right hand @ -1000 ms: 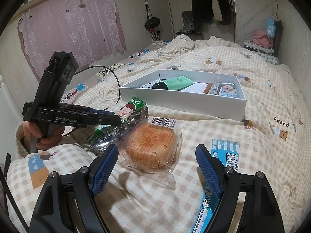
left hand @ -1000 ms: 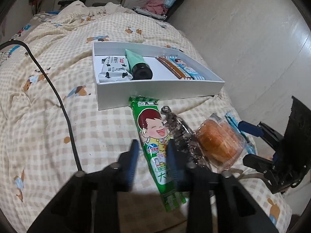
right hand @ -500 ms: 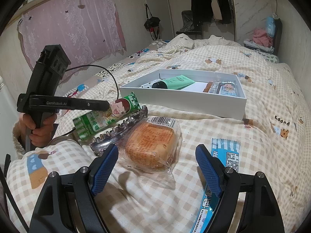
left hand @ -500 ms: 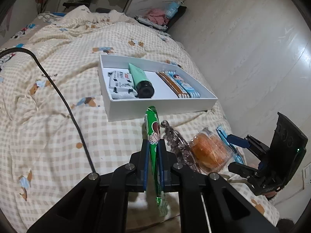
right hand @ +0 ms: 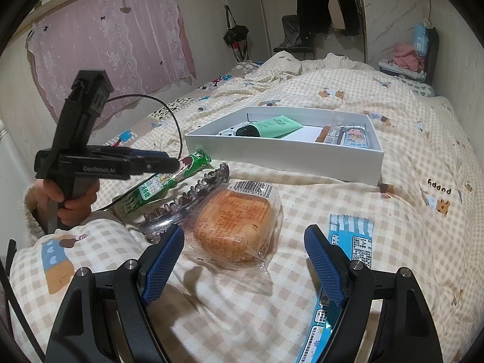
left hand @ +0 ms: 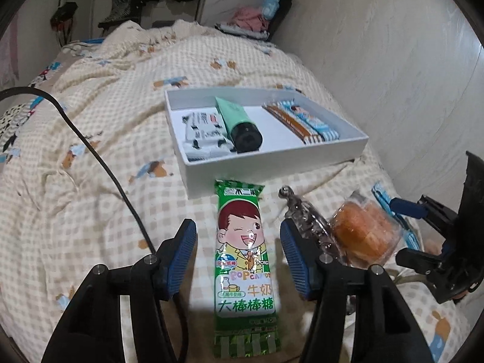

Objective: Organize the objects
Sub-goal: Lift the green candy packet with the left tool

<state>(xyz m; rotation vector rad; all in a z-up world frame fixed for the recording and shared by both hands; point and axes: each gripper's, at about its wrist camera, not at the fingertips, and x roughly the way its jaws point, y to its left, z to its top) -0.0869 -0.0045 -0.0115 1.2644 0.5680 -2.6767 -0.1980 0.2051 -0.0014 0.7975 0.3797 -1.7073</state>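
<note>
A green lollipop packet (left hand: 245, 254) with a cartoon boy lies face up between the jaws of my left gripper (left hand: 237, 224). Those jaws are opening and the blue pads (left hand: 181, 257) stand clear of the packet on both sides. In the right wrist view the packet (right hand: 169, 181) slants on the quilt under the left gripper (right hand: 169, 163). My right gripper (right hand: 244, 231) is open, hovering just before a wrapped orange bun (right hand: 236, 224). A clear hair claw (right hand: 187, 199) lies between the bun and the packet. Beyond them, the white box (left hand: 272, 166) holds a green tube (left hand: 239, 118) and several sachets.
A blue packet (right hand: 354, 242) lies under my right finger. A black cable (left hand: 99, 163) crosses the checked quilt left of the packet. The bed's right edge drops to the pale floor (left hand: 408, 75). A hand (right hand: 72, 202) holds the left gripper's handle.
Half a second ago my left gripper was shut on the green packet, held on edge. Now its jaws have parted and the packet lies flat, face up. The right gripper has kept still.
</note>
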